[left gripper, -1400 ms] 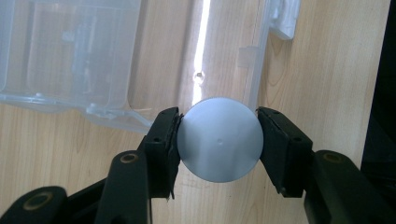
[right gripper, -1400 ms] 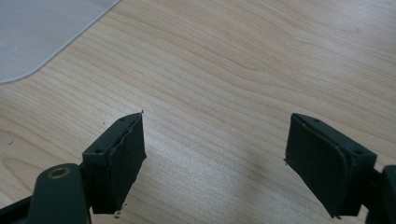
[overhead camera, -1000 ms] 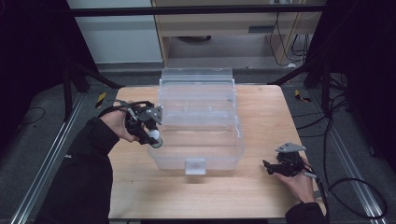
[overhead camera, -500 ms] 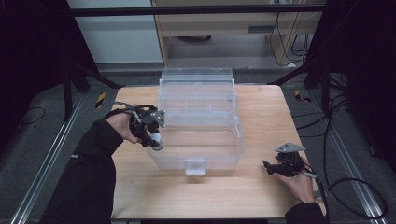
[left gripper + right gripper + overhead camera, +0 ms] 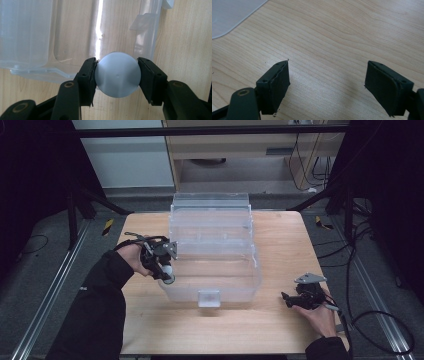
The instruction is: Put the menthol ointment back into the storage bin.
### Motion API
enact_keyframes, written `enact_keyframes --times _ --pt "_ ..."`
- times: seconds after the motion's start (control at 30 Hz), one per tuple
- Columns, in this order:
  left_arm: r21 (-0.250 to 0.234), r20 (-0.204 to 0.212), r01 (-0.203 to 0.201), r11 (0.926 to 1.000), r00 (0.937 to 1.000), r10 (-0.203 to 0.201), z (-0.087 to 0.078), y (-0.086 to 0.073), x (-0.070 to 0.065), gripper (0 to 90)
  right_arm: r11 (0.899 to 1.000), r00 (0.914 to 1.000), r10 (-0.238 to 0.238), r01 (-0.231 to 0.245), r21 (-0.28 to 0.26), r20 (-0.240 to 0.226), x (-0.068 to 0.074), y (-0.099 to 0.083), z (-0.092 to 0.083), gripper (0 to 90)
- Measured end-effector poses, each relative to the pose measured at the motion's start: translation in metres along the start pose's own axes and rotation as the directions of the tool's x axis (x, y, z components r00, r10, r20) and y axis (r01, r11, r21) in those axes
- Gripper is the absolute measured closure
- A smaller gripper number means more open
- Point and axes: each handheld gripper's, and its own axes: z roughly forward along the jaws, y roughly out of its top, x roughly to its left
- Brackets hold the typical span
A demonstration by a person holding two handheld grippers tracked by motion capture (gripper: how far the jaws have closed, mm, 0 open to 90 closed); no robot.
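The left gripper (image 5: 117, 75) is clamped on a round grey ball (image 5: 117, 74), held just above the near left corner of the clear plastic box (image 5: 212, 247). The ball is picked up but not yet inside, and the box wall is in the way. The right gripper (image 5: 327, 87) rests on the wooden table (image 5: 280, 325) at the near right, its jaws apart and holding nothing.

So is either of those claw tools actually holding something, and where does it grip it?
Yes. The left gripper clamps a pale grey round object, a ball or disc, by its two opposite sides. The right gripper holds nothing; its jaws stand open over the wooden table.
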Motion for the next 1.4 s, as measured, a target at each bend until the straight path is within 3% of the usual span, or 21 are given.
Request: enact_keyframes --times 1.4 --pt "0.051 0.033 0.002 0.9987 0.9994 -0.004 0.025 -0.001 0.003 50.1 1.0 1.0 -0.007 0.007 0.008 -0.003 0.001 0.0 0.001 18.7"
